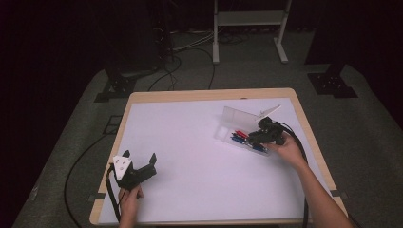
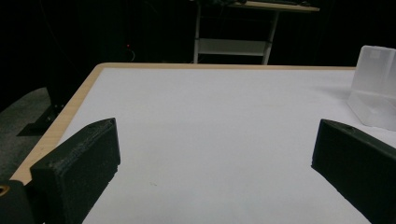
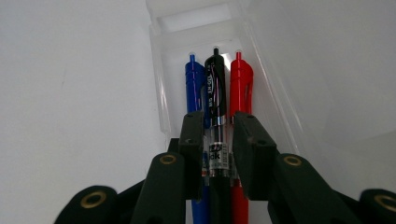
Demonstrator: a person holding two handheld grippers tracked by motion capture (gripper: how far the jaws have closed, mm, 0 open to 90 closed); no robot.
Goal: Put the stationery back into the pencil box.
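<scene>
A clear plastic pen box (image 1: 224, 134) lies open at the right of the white table, its lid (image 1: 237, 115) standing up behind it. In it lie a blue pen (image 3: 192, 79), a black pen (image 3: 215, 79) and a red pen (image 3: 240, 79) side by side. My right gripper (image 3: 218, 116) reaches down into the box with its jaws either side of the black pen, a thin gap showing at each pad. In the high view the right gripper (image 1: 259, 137) is over the box's near end. My left gripper (image 1: 139, 156) rests open at the front left, with nothing between its jaws (image 2: 212, 140).
The white mat (image 1: 190, 142) covers the wooden table. The box's clear lid (image 2: 376, 88) stands at the far right in the left gripper view. Cables and a white stand (image 1: 249, 28) are on the floor beyond the table.
</scene>
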